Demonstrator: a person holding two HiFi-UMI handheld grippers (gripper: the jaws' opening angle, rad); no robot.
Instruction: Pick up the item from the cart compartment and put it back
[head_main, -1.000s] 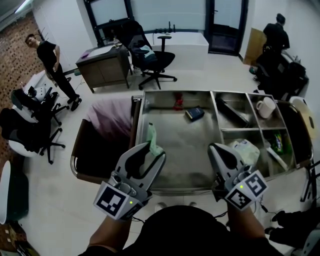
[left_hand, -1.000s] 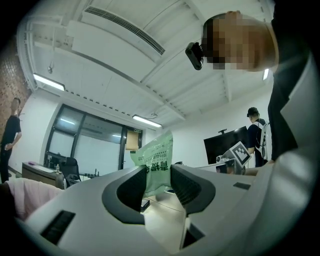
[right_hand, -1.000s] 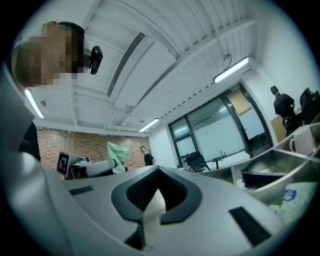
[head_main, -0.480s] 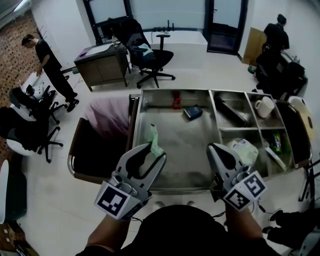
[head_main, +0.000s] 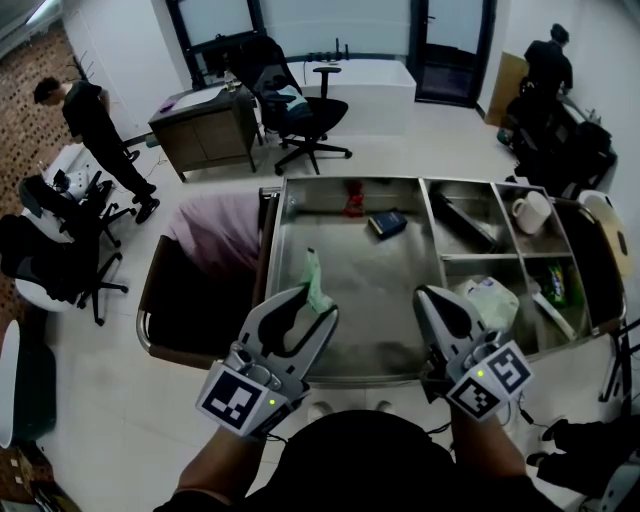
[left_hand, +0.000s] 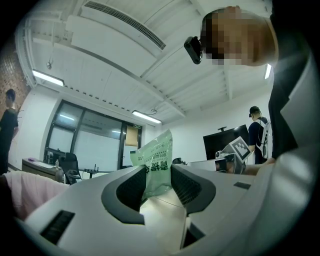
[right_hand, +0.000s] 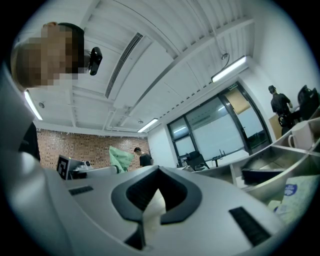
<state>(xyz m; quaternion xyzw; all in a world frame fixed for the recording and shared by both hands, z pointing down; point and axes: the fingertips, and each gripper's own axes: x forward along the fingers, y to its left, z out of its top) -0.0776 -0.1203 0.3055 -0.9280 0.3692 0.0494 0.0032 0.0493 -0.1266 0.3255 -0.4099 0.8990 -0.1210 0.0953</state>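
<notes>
A pale green snack packet (head_main: 314, 275) stands upright between the jaws of my left gripper (head_main: 318, 306), which is shut on its lower part. It is held above the near left of the steel cart's (head_main: 350, 183) big compartment. In the left gripper view the packet (left_hand: 156, 157) rises between the two dark pads (left_hand: 131, 186). My right gripper (head_main: 434, 297) hovers over the cart's near edge, right of the left one, shut with nothing in it. In the right gripper view the jaw tips of the right gripper (right_hand: 158, 171) meet, and the green packet (right_hand: 119, 158) shows at the left.
The big compartment holds a dark blue box (head_main: 387, 223) and a red item (head_main: 354, 205) at the far side. Right-hand compartments hold a white mug (head_main: 530, 213), a white bag (head_main: 491, 297) and green packets (head_main: 556, 284). A pink cloth bag (head_main: 215, 232) hangs at the cart's left. People and office chairs stand beyond.
Both grippers are almost where they were; the left one with the packet has edged slightly right. The person at the far left has turned and bent forward.
</notes>
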